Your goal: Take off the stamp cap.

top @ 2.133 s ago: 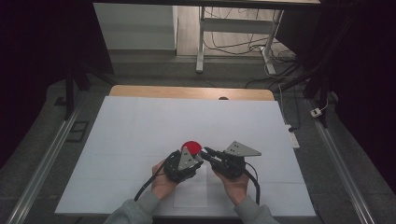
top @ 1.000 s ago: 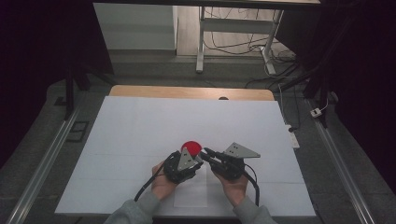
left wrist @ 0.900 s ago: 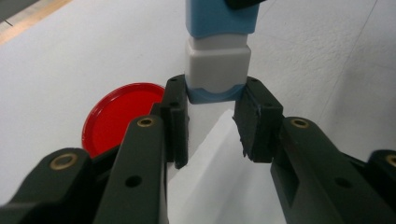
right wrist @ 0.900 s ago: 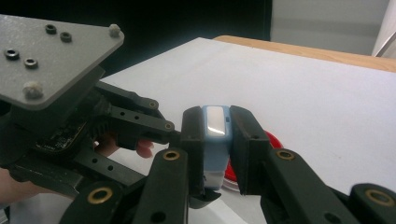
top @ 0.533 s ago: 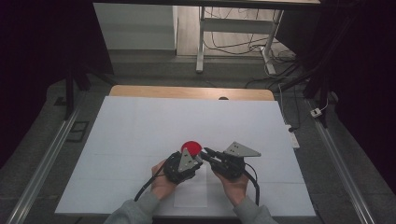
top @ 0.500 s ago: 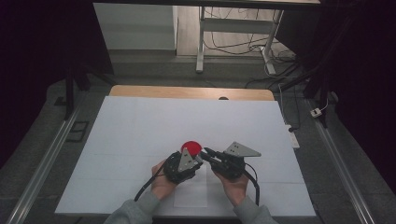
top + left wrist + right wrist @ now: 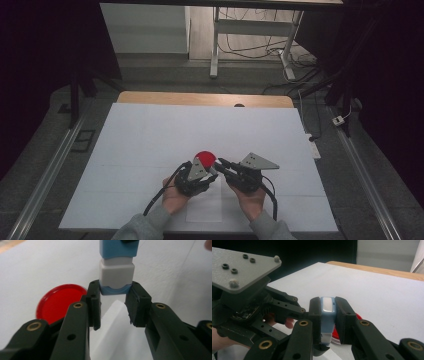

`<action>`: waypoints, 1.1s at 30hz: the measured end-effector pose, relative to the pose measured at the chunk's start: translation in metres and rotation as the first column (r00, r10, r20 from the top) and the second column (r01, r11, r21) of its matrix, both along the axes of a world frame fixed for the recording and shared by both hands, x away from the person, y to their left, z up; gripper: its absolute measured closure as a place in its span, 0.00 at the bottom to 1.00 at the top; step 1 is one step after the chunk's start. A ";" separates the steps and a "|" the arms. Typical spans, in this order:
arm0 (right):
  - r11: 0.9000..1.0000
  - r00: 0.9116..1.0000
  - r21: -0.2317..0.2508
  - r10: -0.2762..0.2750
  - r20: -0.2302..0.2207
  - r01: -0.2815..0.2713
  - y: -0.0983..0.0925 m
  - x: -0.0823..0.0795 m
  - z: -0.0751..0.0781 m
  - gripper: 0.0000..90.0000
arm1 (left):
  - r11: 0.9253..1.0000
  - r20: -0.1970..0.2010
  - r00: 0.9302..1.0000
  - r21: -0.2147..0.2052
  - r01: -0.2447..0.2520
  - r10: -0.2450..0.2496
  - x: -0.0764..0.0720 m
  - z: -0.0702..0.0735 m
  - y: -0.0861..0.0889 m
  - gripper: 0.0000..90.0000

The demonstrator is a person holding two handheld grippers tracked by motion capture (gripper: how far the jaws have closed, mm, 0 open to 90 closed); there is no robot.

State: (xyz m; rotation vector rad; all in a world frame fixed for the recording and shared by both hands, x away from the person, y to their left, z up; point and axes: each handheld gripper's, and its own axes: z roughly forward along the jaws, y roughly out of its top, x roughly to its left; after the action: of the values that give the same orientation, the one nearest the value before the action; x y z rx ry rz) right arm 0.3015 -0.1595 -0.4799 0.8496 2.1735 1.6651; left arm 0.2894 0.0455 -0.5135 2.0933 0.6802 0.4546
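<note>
A small blue and grey stick (image 7: 116, 272) hangs just above the white table between both grippers. My left gripper (image 7: 115, 287) is shut on its lower blue end, pads pressed against both sides. Shut on its other blue part (image 7: 327, 315) is my right gripper (image 7: 327, 301), with a pale window facing up between the jaws. In the high view the left gripper (image 7: 212, 172) and right gripper (image 7: 222, 164) meet tip to tip near the table's front middle. A flat red disc (image 7: 205, 158) lies on the table just beyond them, and the red disc (image 7: 60, 300) sits left of the left jaw.
The white table surface (image 7: 150, 135) stretches wide to the left, right and back. A white paper slip (image 7: 204, 205) lies under the hands at the front edge. The left gripper's grey plate (image 7: 239, 267) rises close to the right gripper's camera. A wooden edge (image 7: 200, 98) borders the far side.
</note>
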 end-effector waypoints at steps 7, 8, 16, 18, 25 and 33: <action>1.000 1.000 -0.017 0.002 0.003 -0.002 0.001 0.000 0.000 0.84 | 1.000 0.017 1.000 0.029 0.000 -0.001 0.000 -0.001 -0.001 0.73; 1.000 1.000 -0.019 0.003 0.003 -0.003 0.002 0.000 0.000 0.84 | 0.999 0.034 0.999 0.045 -0.006 0.004 -0.001 -0.001 -0.001 0.73; 1.000 0.999 -0.008 0.010 -0.034 -0.011 0.001 0.004 -0.002 0.84 | 0.995 0.058 0.998 0.098 -0.007 0.001 -0.002 -0.002 -0.002 0.73; 1.000 0.999 -0.005 0.012 -0.036 -0.012 0.000 0.004 -0.002 0.84 | 0.994 0.067 0.998 0.106 -0.009 0.001 -0.002 -0.001 -0.002 0.73; 1.000 0.999 0.000 0.015 -0.043 -0.015 0.000 0.004 -0.003 0.84 | 0.988 0.117 0.993 0.154 -0.016 -0.002 -0.004 -0.001 -0.002 0.73; 0.999 0.999 0.016 -0.034 0.016 0.034 -0.004 0.000 0.002 0.84 | 0.998 -0.007 0.999 0.056 -0.033 0.033 0.004 -0.006 0.005 0.73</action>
State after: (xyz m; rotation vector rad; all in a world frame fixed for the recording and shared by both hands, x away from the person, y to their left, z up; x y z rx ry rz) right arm 0.3011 -0.1632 -0.4784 0.8691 2.1255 1.6697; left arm 0.2933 0.0509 -0.5197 2.1394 0.7148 0.4894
